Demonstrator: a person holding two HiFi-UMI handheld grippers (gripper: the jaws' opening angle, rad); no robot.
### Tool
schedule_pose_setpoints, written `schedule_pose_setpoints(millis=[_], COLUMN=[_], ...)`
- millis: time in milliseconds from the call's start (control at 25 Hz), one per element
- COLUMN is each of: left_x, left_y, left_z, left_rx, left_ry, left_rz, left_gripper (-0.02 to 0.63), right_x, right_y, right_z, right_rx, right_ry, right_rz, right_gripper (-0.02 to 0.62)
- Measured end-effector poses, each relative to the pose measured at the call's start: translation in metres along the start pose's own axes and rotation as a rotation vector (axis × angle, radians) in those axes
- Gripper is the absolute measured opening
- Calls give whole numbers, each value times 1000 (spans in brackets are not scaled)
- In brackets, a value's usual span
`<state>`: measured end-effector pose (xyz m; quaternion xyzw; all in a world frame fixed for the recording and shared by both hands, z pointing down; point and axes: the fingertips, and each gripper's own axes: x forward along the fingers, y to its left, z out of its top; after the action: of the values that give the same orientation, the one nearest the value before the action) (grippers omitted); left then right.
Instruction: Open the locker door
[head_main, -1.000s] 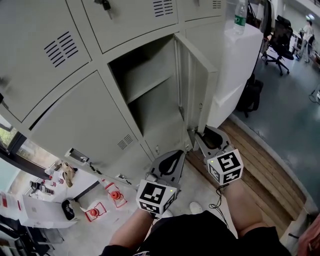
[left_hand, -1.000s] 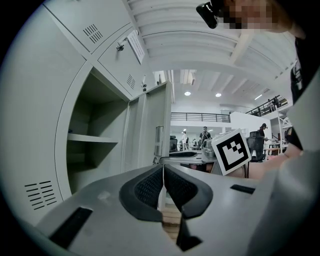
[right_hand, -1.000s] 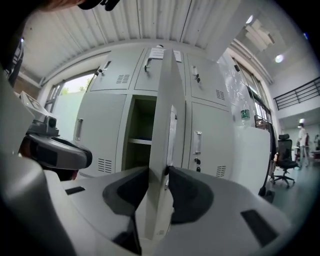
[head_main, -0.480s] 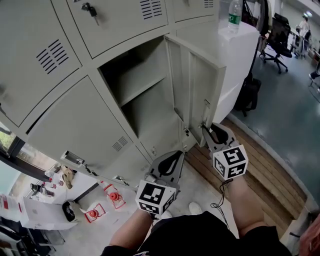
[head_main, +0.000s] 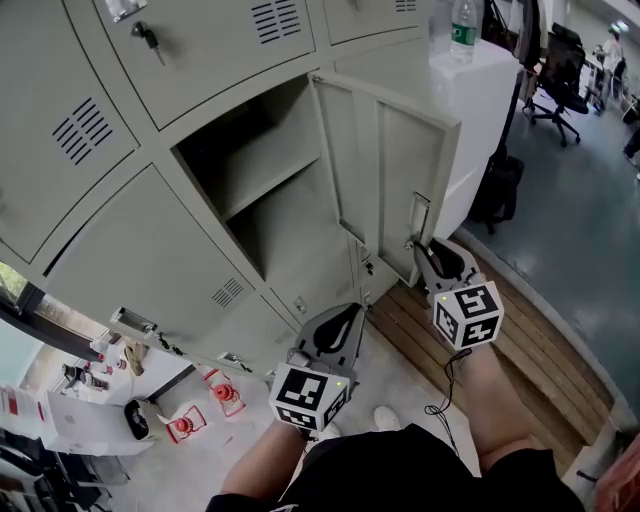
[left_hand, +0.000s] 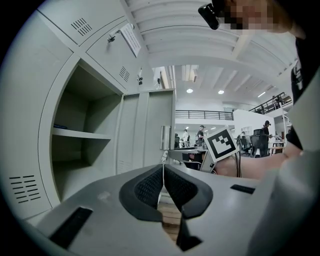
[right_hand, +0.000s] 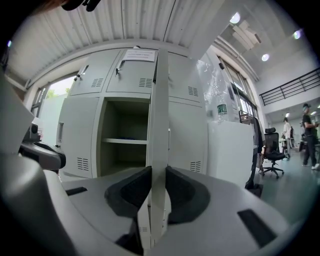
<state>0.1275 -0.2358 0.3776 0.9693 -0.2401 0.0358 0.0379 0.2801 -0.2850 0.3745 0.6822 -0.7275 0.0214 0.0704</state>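
The grey locker door (head_main: 390, 170) stands swung out from its open compartment (head_main: 250, 190), which holds one shelf. My right gripper (head_main: 420, 248) is at the door's free lower edge. In the right gripper view that door edge (right_hand: 159, 110) runs upright between the pads of the right gripper (right_hand: 156, 186); the jaws are closing and both pads press on it. My left gripper (head_main: 352, 315) hangs lower, in front of the locker bank, apart from the door. The left gripper (left_hand: 162, 179) is shut with its pads together and nothing between them. The door (left_hand: 147, 132) shows ahead of it.
A water bottle (head_main: 461, 28) stands on a white cabinet (head_main: 485, 100) right of the lockers. A key (head_main: 148, 38) hangs in an upper locker door. Wooden floorboards (head_main: 525, 345) lie under my right arm. Red items (head_main: 226, 392) sit on the floor at left; office chairs (head_main: 562, 75) stand far right.
The locker door has swung further out to the right, and my right gripper has moved right with it at the edge. The left gripper has stayed in place.
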Motion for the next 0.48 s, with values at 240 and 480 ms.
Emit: schedule_pose_setpoints(millis=[240,480], left_x=[17,28], left_y=[-4,-6], left_z=[-1,-1], left_rx=[-6,-16], left_ry=[6,1], left_rz=[41,104], left_gripper=[21,21], right_x=[6,11], right_y=[-25,-42], right_z=[0,0], right_rx=[6,10], right_ry=[-8,-17], right_rz=[13,45], right_gripper=[139,137])
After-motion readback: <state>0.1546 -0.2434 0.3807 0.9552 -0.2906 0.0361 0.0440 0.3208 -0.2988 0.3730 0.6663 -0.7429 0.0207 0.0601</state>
